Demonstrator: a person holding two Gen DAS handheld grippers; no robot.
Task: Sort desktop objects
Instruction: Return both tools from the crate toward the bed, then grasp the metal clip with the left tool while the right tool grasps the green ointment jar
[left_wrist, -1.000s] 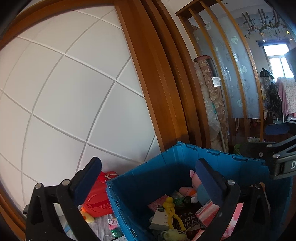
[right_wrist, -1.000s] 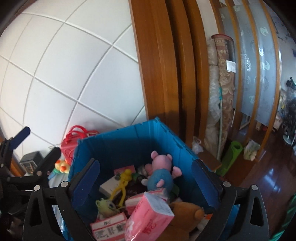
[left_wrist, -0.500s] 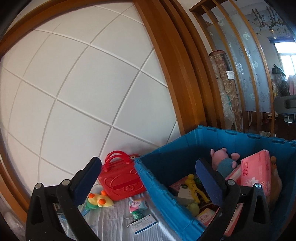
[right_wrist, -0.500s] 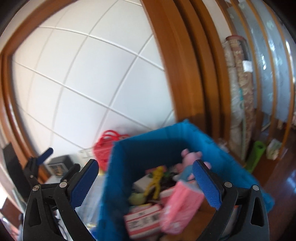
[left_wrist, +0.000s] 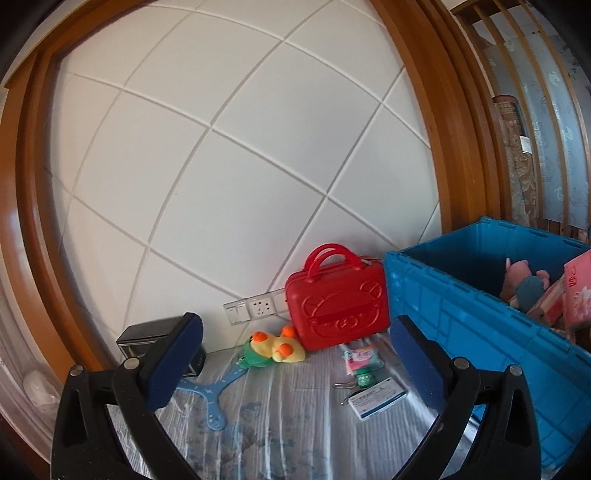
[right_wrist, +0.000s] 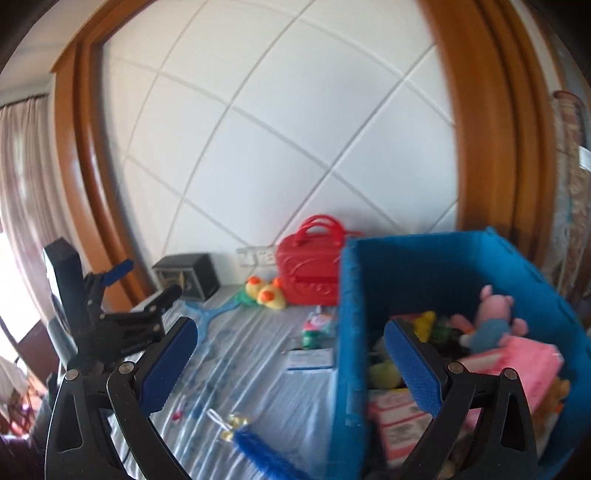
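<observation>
- Two grippers in play, both with blue-padded black fingers. The left gripper (left_wrist: 295, 365) has its fingers spread wide with nothing between them, hanging over the table covered in a wrinkly pale blue-patterned cloth (left_wrist: 280, 424). The right gripper (right_wrist: 290, 365) is also spread wide and empty, straddling the near wall of the bin.
- One big blue plastic storage bin (left_wrist: 480, 325) on the right side of the table, already holding a pink plush pig (right_wrist: 491, 317), pink tissue packs and other toys I can't make out.
- One red hard-shell toy suitcase with two handles (left_wrist: 338, 299), upright against the wall, touching the bin.
- One yellow plush duck with orange spots (left_wrist: 275, 347) just left of the suitcase.
- One flat blue three-armed boomerang (left_wrist: 216, 391), one arm pointing toward the duck.
- One small white-and-blue box (left_wrist: 376, 398), lying flat near the bin, long axis angled toward it.
- One blue fuzzy brush (right_wrist: 266, 452) in the right wrist view, lying diagonally.
</observation>
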